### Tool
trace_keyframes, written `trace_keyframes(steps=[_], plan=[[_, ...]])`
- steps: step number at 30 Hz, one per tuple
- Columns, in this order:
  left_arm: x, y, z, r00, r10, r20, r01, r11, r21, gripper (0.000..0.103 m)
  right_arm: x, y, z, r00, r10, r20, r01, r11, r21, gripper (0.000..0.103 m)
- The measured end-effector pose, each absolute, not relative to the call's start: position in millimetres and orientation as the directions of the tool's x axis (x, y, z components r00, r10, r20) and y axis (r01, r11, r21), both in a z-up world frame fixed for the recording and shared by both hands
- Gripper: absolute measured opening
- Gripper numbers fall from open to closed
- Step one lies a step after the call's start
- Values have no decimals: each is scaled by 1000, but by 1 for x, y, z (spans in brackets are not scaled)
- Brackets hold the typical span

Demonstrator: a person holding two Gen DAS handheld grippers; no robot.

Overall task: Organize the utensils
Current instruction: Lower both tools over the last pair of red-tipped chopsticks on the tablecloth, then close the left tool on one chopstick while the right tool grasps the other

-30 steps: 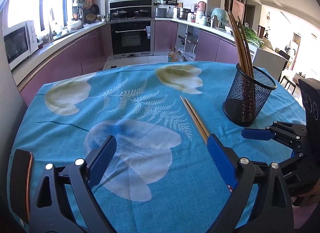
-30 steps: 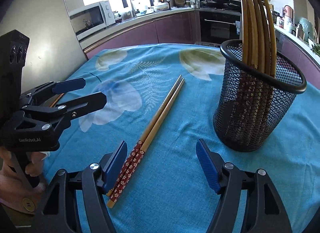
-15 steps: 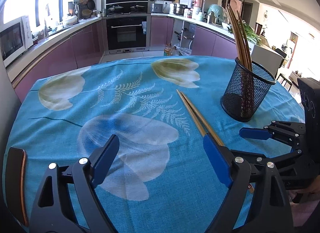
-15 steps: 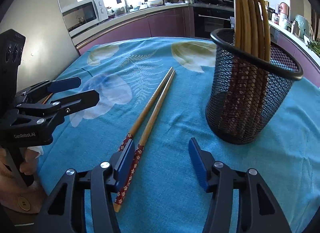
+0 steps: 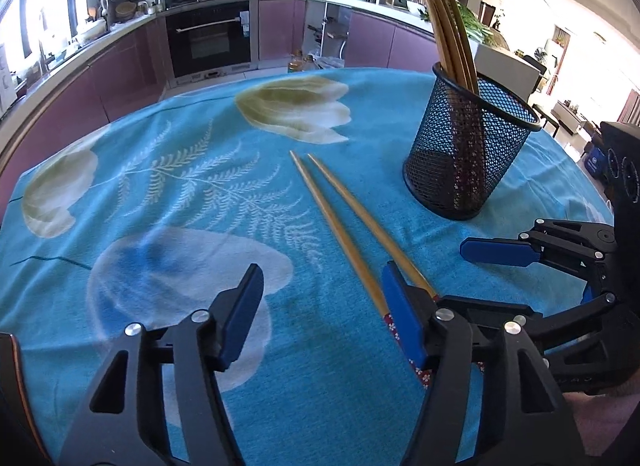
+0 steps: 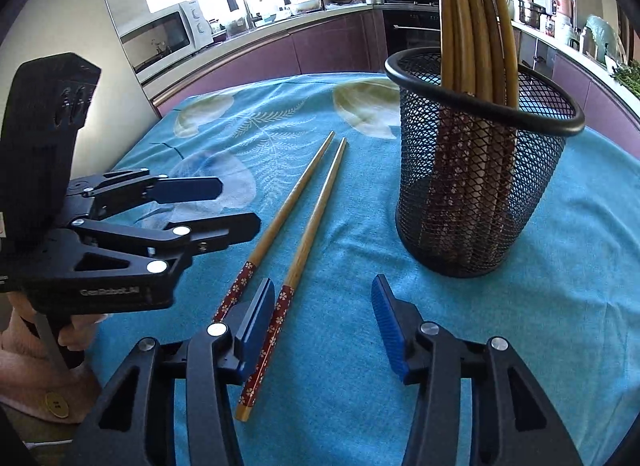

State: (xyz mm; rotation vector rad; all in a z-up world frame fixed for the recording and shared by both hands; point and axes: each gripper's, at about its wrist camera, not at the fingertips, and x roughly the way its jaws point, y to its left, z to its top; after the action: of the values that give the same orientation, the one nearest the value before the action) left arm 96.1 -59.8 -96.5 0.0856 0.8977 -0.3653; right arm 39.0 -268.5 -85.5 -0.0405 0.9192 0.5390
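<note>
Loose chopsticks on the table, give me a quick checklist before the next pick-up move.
1. Two loose chopsticks lie flat on the blue tablecloth, apart: ok.
2. Right gripper straddles one chopstick's patterned end, jaws just been closing: ok.
3. Pads pressing that chopstick: not ok, not gripped.
4. Left gripper empty, jaws just been closing: ok.
5. Mesh holder upright, room among its chopsticks: ok.
6. Left fingers clear of the right gripper: cannot tell.

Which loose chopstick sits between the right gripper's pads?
The one nearer the mesh cup: that chopstick runs inside the right gripper; the other lies outside, left.
</note>
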Motion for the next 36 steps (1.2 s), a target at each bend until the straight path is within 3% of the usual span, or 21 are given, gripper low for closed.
trace_keyframes(steps=[8,19,25,27,36], plan=[[110,-70,-106,527,-285,-800,358,929,-95,45,38,-272,-84,480,435,-762,-464,863,200,48],[102,-57,-108,518,-291,-804,320,938,-133,22,49,-264,-83,485,432,-760,-461,865,197,44],[92,-50,-109,517,-297,-803,306,940,-150,20,61,-251,-84,484,427,-763,-470,863,185,39],[92,-51,-107,523,-292,-801,310,940,-141,25,64,-246,-84,488,421,-765,-471,865,175,37],[108,-57,-107,523,-283,-804,339,934,-108,26,75,-243,-86,496,405,-768,-453,875,169,29]])
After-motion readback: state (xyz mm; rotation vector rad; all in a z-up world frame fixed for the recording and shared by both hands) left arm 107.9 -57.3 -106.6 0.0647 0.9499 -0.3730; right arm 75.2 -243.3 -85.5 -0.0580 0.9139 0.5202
